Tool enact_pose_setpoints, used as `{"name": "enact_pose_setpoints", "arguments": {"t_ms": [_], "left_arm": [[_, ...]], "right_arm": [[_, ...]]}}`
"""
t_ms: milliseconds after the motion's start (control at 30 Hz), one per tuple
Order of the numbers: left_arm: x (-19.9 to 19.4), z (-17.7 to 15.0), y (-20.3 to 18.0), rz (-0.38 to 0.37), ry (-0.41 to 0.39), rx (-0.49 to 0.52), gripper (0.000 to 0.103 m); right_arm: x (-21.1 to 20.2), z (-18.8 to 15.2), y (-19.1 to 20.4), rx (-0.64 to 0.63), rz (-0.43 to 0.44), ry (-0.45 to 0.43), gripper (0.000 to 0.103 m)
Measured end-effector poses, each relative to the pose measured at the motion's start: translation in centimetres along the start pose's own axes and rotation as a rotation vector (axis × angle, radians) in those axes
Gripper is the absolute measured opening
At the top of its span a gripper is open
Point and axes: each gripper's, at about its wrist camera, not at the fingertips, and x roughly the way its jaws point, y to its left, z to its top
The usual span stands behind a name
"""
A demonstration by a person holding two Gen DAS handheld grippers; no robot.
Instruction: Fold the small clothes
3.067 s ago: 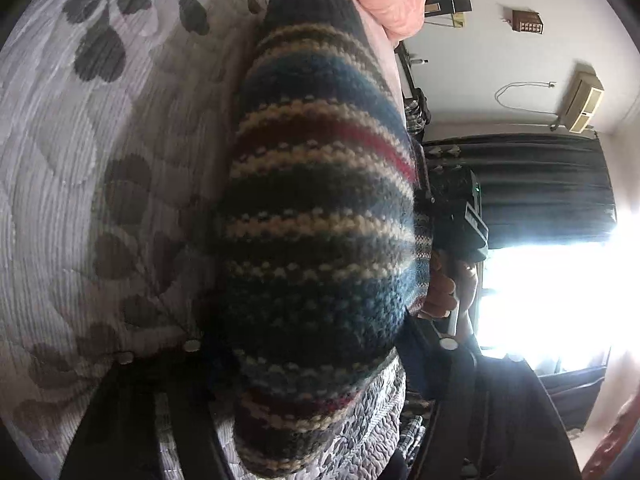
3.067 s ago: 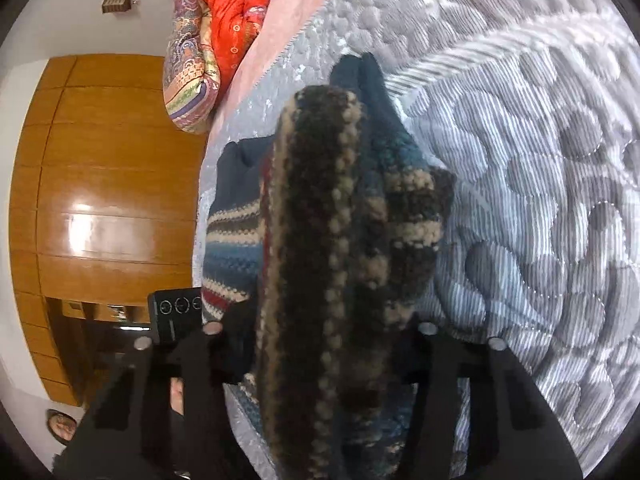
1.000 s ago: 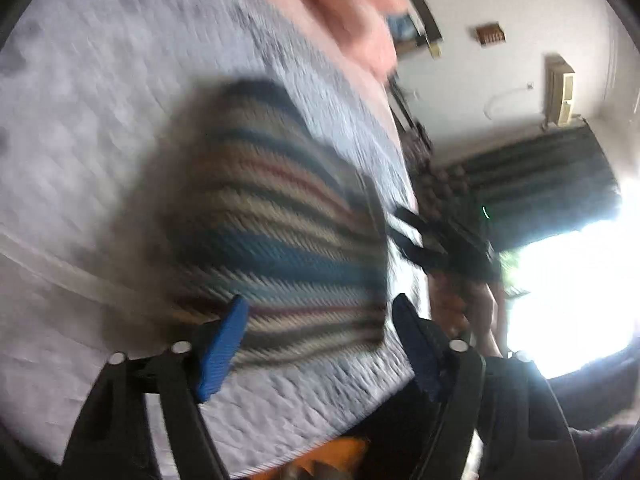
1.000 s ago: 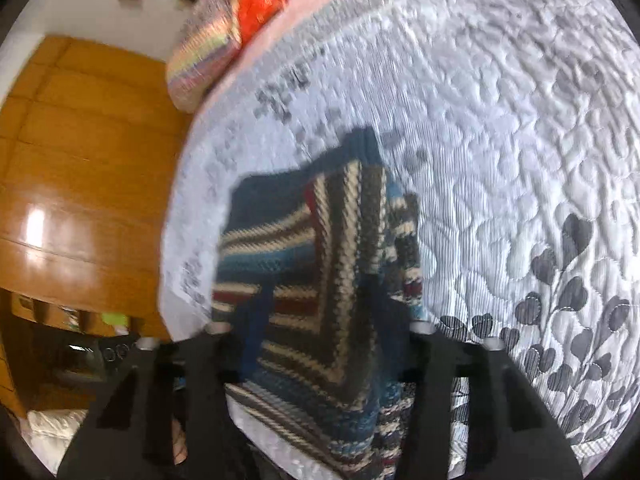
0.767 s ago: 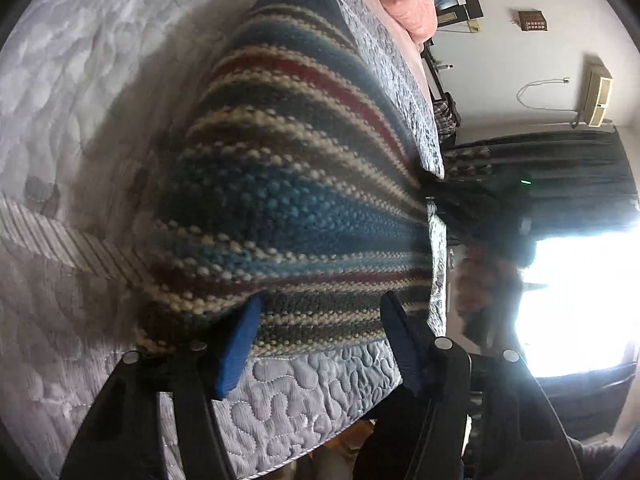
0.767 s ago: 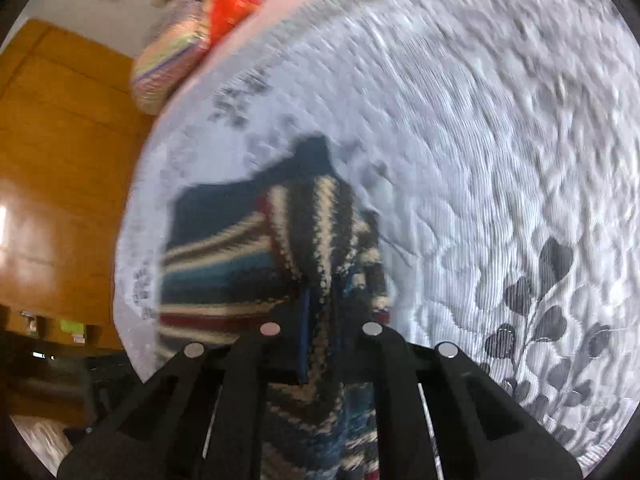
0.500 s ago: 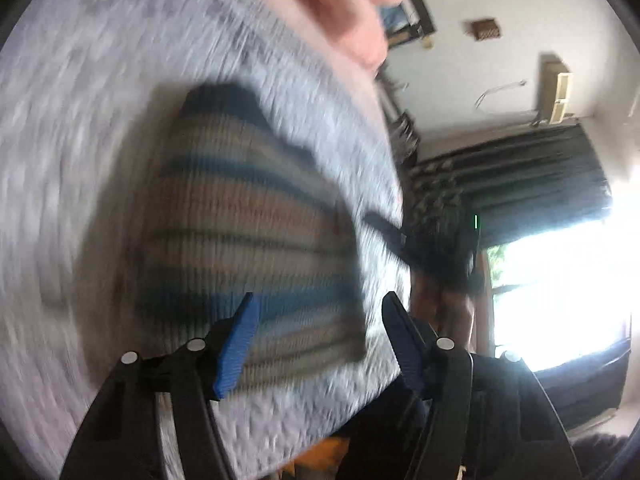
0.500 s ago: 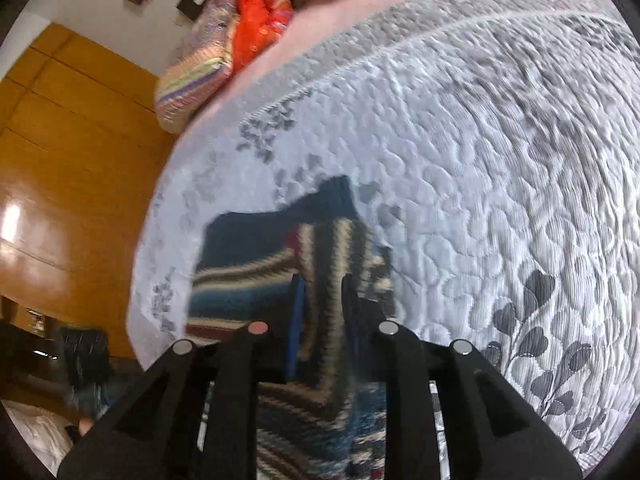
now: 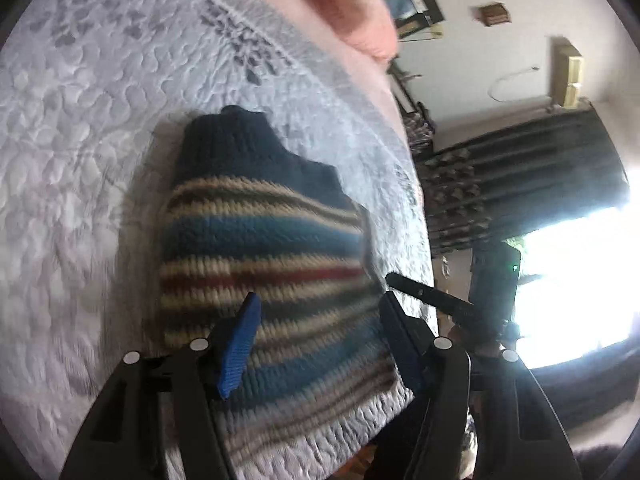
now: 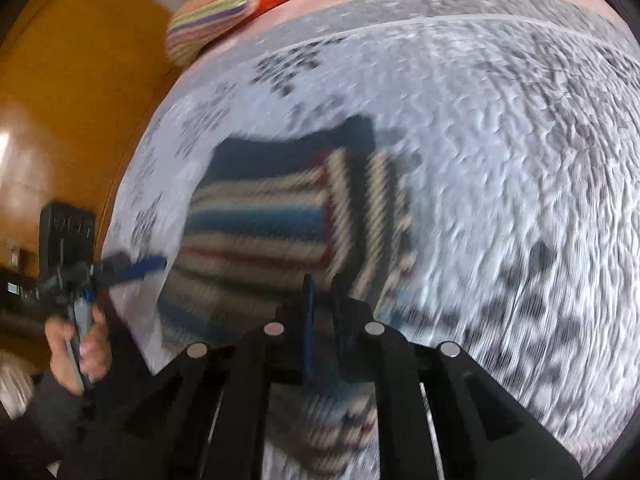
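A knitted sweater [image 9: 260,240] with blue, cream and red stripes and a navy collar lies folded flat on the quilted bed [image 9: 80,120]. My left gripper [image 9: 320,308] hovers open over its near hem, blue pads [image 9: 240,340] spread wide and holding nothing. In the right wrist view the sweater [image 10: 260,224] shows a sleeve folded across its right side. My right gripper [image 10: 323,284] is above the lower edge, fingers almost together, with no cloth seen between them. Each gripper also shows in the other view: the right gripper [image 9: 400,282] at the sweater's right edge, the left gripper [image 10: 148,262] at its left edge.
The grey-white quilt [image 10: 500,160] spreads wide to the right. A pink pillow [image 9: 352,8] and bright striped bedding [image 10: 224,12] lie at the head. Wooden wardrobe doors [image 10: 60,100] stand beyond the bed's left edge, dark curtains [image 9: 520,168] beyond its right. A hand [image 10: 80,344] holds the left gripper's handle.
Both grippers let go of the sweater, which now lies flat. The right gripper's fingers closed and both grippers pulled back from the cloth; the left stays open.
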Motion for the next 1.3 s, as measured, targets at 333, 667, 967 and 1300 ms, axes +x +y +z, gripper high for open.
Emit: {"name": "enact_pose_setpoints", "arguments": {"t_ms": [333,667,967,1300], "left_arm": [[1.7,-1.6,-0.3,0.102,0.039,0.029,0.062],[1.4,-5.6,0.8,0.094,0.048,0.012,0.063],[-0.8,-9.0,0.4,0.217,0.039,0.027,0.071],[-3.7,-11.4,-2.7,0.420,-0.029,0.110,0.086]], "right_arm": [[1.2,-2.7,1.1,-0.081,-0.197,0.031,0.005],[1.9,-6.3,2.3,-0.122,-0.282,0.047,0.000],[0.7,-8.9,3.7,-0.115,-0.312,0.045,0.007],[-2.5,-10.6,3.7,-0.004,-0.311,-0.052,0.060]]}}
